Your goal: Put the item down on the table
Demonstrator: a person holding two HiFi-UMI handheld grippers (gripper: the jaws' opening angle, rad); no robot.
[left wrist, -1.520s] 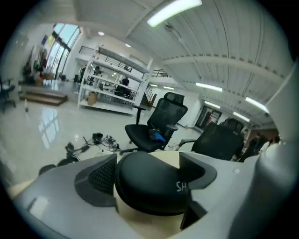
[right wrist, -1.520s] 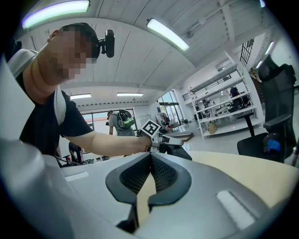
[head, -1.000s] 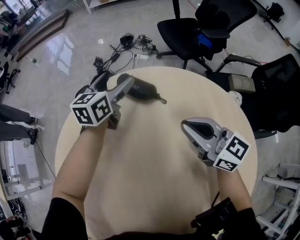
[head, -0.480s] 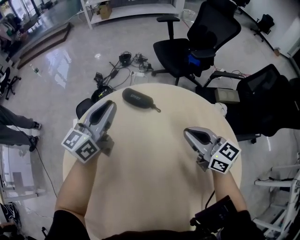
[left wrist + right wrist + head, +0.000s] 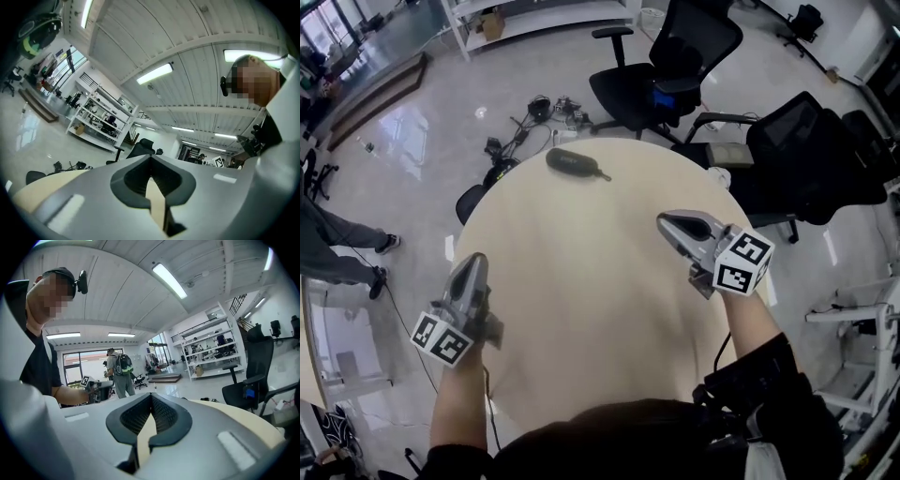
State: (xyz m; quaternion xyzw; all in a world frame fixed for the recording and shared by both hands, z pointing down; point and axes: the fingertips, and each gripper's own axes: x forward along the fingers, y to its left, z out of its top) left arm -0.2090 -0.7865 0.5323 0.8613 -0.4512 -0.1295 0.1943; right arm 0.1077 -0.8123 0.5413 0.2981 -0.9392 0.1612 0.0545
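A dark oval case (image 5: 573,162) with a short strap lies flat at the far edge of the round beige table (image 5: 581,309), and nothing touches it. My left gripper (image 5: 475,261) hovers over the near left edge of the table, far from the case. Its jaws have just been closing and now meet with nothing between them (image 5: 151,161). My right gripper (image 5: 667,223) hangs over the right side of the table, its jaws together and empty (image 5: 150,399). Neither gripper view shows the case.
Black office chairs (image 5: 675,66) (image 5: 811,159) stand beyond the table's far and right edges. Cables and small devices (image 5: 530,117) lie on the shiny floor behind the case. A shelf unit (image 5: 534,14) lines the back. A person with a backpack (image 5: 119,371) stands far off.
My left gripper let go of the case, drew back to the near left edge and shut. The case stays at the far edge. My right gripper lifted a little.
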